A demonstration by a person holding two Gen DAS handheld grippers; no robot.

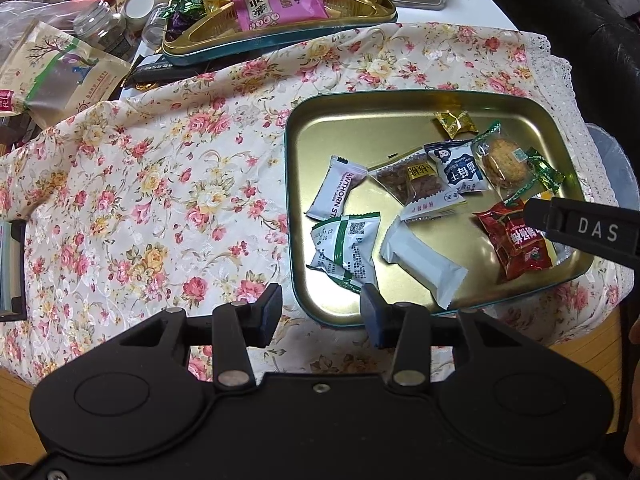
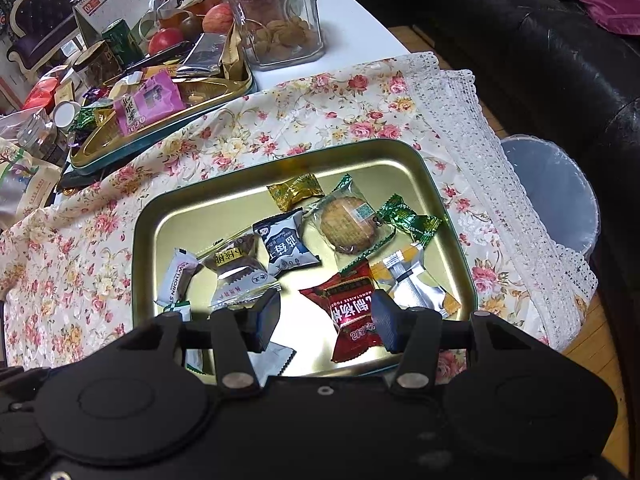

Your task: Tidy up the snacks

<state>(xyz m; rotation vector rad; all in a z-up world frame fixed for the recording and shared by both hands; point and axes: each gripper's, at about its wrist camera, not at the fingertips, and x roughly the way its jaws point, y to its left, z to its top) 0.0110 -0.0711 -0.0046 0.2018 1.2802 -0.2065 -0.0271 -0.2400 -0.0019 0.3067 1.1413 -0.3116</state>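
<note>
- I have the right gripper (image 2: pixel 326 322) over the near edge of the gold tray (image 2: pixel 460 264), pointing steeply down. Its fingers are spread and pinch nothing; the red snack packet (image 2: pixel 352 312) lies on the tray floor between and just beyond them.
- The left gripper (image 1: pixel 320 314) hangs over the floral cloth (image 1: pixel 140 184) at the tray's near-left corner, fingers spread on nothing.
- My read of the step: pick the red packet out of the tray, or settle it there. I cannot say which.
- To do it well, I would drop straight down with the fingers astride the packet's narrow width, not its length, and close on the padded body, not the crimped ends.
- The right finger (image 2: pixel 386 326) already overlaps the packet's right edge in my view. I would shift a touch right so that the packet sits centred before closing.
- The silver-and-orange packet (image 2: pixel 412 284) lies touching or just beside the red one on its right; a wide grab could catch both.
- Axis: in the right wrist view the red packet's long axis runs from upper left to lower right, near end toward me, print reading sideways. It lies flat.
- Where it sits: the right-hand, near part of the tray, below the round biscuit pack (image 2: pixel 348 224).
- The other tray (image 2: pixel 168 136), full of snacks, stands farther back on the table.
</note>
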